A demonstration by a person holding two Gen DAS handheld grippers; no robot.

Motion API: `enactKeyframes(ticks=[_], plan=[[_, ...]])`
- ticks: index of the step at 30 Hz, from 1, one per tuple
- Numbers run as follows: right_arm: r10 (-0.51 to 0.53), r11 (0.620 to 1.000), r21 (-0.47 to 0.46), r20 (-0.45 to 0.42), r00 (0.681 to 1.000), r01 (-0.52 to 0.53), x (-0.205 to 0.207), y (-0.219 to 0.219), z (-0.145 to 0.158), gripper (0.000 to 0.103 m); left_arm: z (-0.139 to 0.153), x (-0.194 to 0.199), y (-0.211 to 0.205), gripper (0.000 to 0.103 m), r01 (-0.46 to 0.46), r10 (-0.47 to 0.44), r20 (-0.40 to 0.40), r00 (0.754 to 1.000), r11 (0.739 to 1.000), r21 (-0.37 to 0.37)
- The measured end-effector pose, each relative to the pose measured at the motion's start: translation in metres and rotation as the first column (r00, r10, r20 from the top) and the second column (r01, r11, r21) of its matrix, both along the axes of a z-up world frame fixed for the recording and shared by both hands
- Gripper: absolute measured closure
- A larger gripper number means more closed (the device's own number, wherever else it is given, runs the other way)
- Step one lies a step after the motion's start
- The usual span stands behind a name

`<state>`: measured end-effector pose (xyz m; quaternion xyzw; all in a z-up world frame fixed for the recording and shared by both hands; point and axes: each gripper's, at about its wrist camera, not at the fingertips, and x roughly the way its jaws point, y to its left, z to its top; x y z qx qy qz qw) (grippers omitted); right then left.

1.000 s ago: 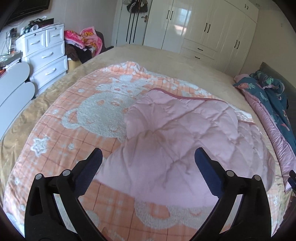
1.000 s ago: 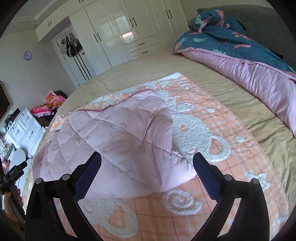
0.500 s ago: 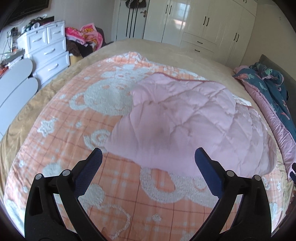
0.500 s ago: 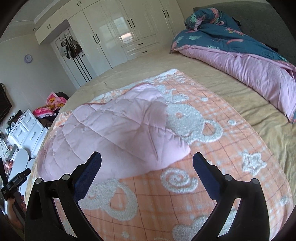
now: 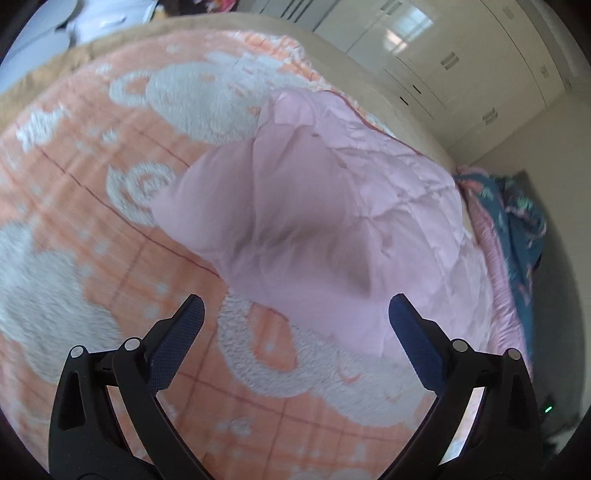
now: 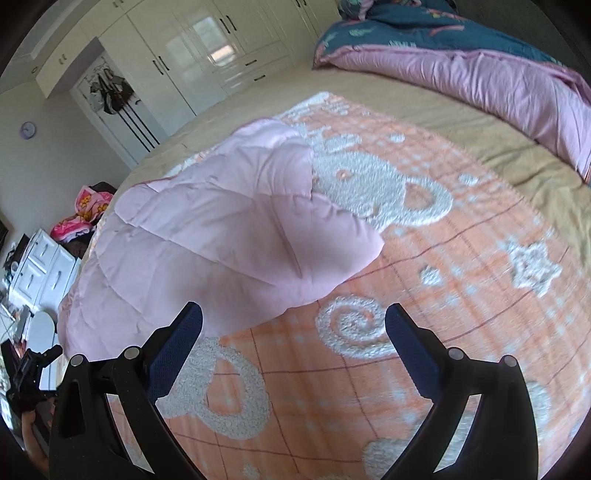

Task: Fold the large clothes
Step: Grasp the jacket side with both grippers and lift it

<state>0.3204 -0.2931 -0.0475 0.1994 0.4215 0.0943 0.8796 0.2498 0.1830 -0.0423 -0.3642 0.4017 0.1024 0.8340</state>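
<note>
Both tools, left (image 5: pixel 295 332) and right (image 6: pixel 293 328), gaped apart and empty, the pink quilted garment (image 5: pixel 325 221) at twelve o'clock, awaiting another fold.

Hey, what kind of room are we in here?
Almost certainly a home bedroom. A wide bed carries an orange teddy-bear blanket and a bunched dark floral duvet, with white fitted wardrobes along the wall and a white chest of drawers nearby.
</note>
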Motion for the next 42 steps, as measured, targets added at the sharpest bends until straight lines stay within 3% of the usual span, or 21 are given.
enactKeyframes(ticks=[7,12,18,25,32,35,38,42], plan=[[-0.051,0.988,0.14,-0.075,0.996,0.061,0.027,0.001,-0.024,0.004,-0.025,0.022,0.012,0.01,-0.07,0.071,-0.002,0.997,0.988,-0.135],[-0.06,0.971,0.223,-0.123,0.991,0.086,0.05,0.004,-0.043,0.004,-0.032,0.04,0.013,0.008,-0.079,0.08,-0.002,0.997,0.987,-0.137],[-0.048,0.956,0.284,-0.1,0.994,0.075,0.069,0.007,-0.055,0.004,-0.043,0.05,0.015,0.008,-0.091,0.093,0.005,0.996,0.983,-0.162],[-0.035,0.958,0.28,-0.065,0.997,0.052,0.081,0.013,-0.058,0.005,-0.049,0.058,0.016,0.008,-0.106,0.112,0.025,0.993,0.98,-0.166],[0.038,0.959,0.283,-0.023,0.999,-0.03,0.082,0.018,-0.053,0.036,-0.045,0.058,0.01,0.008,-0.107,0.113,0.041,0.993,0.987,-0.121],[0.067,0.969,0.239,0.008,0.998,-0.067,0.081,0.024,-0.044,0.047,-0.04,0.06,0.007,0.012,-0.112,0.117,0.046,0.992,0.989,-0.095],[0.093,0.975,0.199,0.033,0.995,-0.098,0.08,0.029,-0.036,0.055,-0.033,0.063,0.004,0.023,-0.101,0.104,0.05,0.993,0.994,-0.051],[0.118,0.983,0.13,0.089,0.989,-0.13,0.075,0.035,-0.02,0.063,-0.018,0.065,-0.003,0.051,-0.061,0.06,0.063,0.996,0.998,0.019]])
